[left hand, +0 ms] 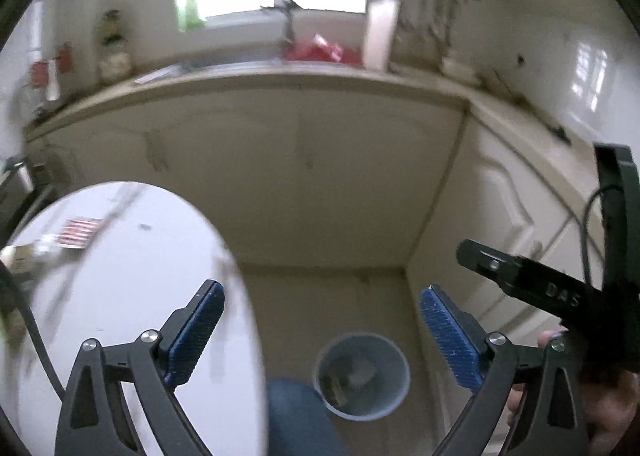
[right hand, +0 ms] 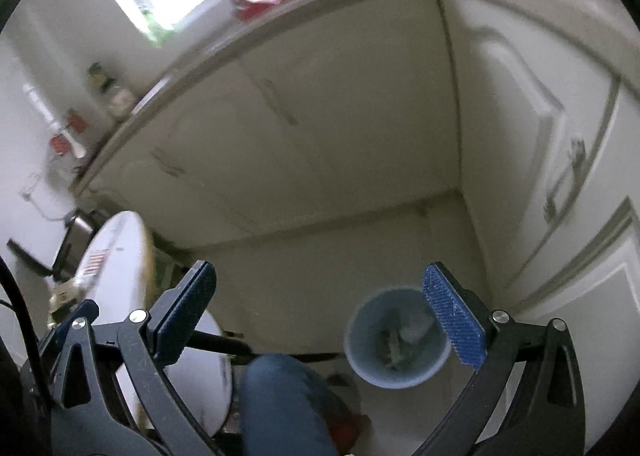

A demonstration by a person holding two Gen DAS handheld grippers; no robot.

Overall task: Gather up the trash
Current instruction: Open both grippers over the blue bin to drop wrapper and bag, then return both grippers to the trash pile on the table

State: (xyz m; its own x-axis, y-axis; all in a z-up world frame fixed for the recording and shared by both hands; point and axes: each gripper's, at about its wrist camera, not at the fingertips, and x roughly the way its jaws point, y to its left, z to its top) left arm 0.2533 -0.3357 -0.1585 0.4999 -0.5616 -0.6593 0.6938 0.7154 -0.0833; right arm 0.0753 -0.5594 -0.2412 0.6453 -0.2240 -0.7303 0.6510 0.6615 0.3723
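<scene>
A small blue bin (left hand: 362,376) stands on the floor below both grippers, with crumpled scraps inside; the right wrist view also shows the blue bin (right hand: 398,338). My left gripper (left hand: 322,330) hangs high above it, jaws wide apart, nothing between the blue pads (left hand: 448,340). My right gripper (right hand: 316,314) is likewise open and empty above the floor. In the left wrist view part of the right gripper's black body (left hand: 532,282) shows at the right edge. On the white round table (left hand: 132,296) lie a striped wrapper (left hand: 78,231) and a blurred bottle-like item (left hand: 24,256).
Cream cabinet doors (left hand: 304,175) and a counter (left hand: 280,75) fill the background, with a red item (left hand: 316,51) by the tap under a bright window. A person's knee in blue jeans (right hand: 284,408) sits between table and bin. More cabinets (right hand: 540,135) line the right.
</scene>
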